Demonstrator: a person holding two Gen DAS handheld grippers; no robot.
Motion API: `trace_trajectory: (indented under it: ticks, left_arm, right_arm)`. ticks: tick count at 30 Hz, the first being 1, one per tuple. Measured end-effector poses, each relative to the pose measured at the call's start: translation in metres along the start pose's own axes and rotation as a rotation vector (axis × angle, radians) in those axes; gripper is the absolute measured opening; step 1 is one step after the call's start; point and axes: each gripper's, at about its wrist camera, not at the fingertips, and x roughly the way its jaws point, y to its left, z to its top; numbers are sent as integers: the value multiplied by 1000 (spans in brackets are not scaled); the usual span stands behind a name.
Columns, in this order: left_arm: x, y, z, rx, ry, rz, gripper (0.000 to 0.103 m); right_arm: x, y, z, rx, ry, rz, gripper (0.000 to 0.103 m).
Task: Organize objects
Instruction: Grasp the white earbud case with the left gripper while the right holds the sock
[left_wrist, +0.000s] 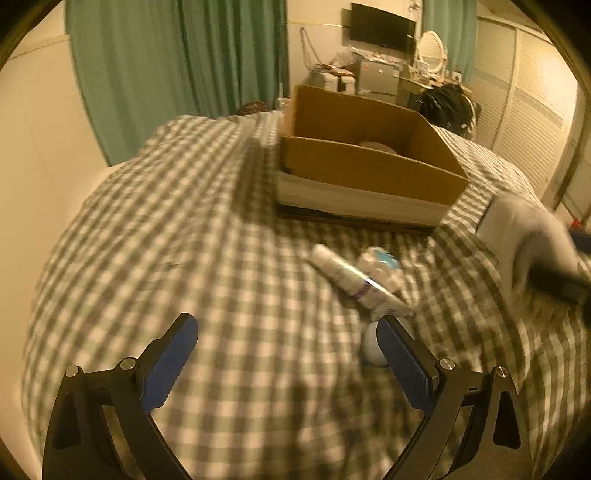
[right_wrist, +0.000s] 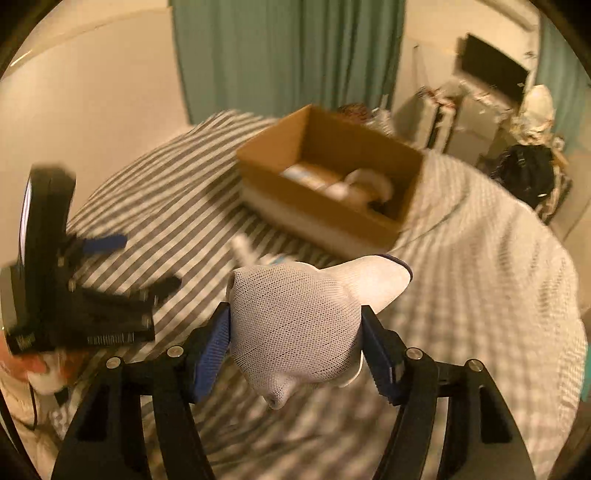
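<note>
On the checked bed cover (left_wrist: 221, 240) stands an open cardboard box (left_wrist: 369, 173), its inside holding pale items (right_wrist: 351, 184). In front of it lie a white tube (left_wrist: 351, 277), a white-and-blue packet (left_wrist: 380, 262) and a white round thing (left_wrist: 373, 347). My left gripper (left_wrist: 286, 323) hangs open over the cover with nothing between its fingers, and the round thing sits just beyond its right finger. My right gripper (right_wrist: 295, 312) is shut on a bundled white mesh sock (right_wrist: 295, 332), held above the bed short of the box (right_wrist: 325, 206). The left gripper (right_wrist: 140, 264) shows blurred at the left.
A green curtain (left_wrist: 177, 66) hangs behind the bed. A wall TV (left_wrist: 382, 27), a cluttered dresser (left_wrist: 376, 74) and a black bag (left_wrist: 447, 103) stand at the back right. Slatted wardrobe doors (left_wrist: 524, 122) line the right side. Part of a person (right_wrist: 44, 376) shows at lower left.
</note>
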Motion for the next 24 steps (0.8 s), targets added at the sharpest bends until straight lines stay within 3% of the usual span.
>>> trace_trajectory:
  ticks: [4, 8, 10, 16, 19, 21, 24]
  left_arm:
    - [19, -30, -3, 64, 17, -38, 100]
    - [46, -53, -13, 130, 83, -107, 98]
    - [57, -60, -18, 156, 109, -111, 85]
    - [75, -73, -19, 192, 157, -177, 63]
    - [88, -78, -20, 203, 203, -206, 61]
    - [91, -79, -19, 197, 213, -218, 52]
    - [87, -79, -21, 202, 205, -222, 52]
  right_arm:
    - [1, -18, 8, 17, -24, -29, 67]
    - [11, -28, 7, 42, -16, -14, 67]
    - [17, -31, 5, 51, -4, -3, 67]
    - [29, -37, 1, 71, 17, 23, 67]
    - [32, -39, -2, 80, 25, 32, 67]
    - [34, -40, -3, 83, 26, 37, 67]
    - [32, -40, -4, 82, 23, 35, 67]
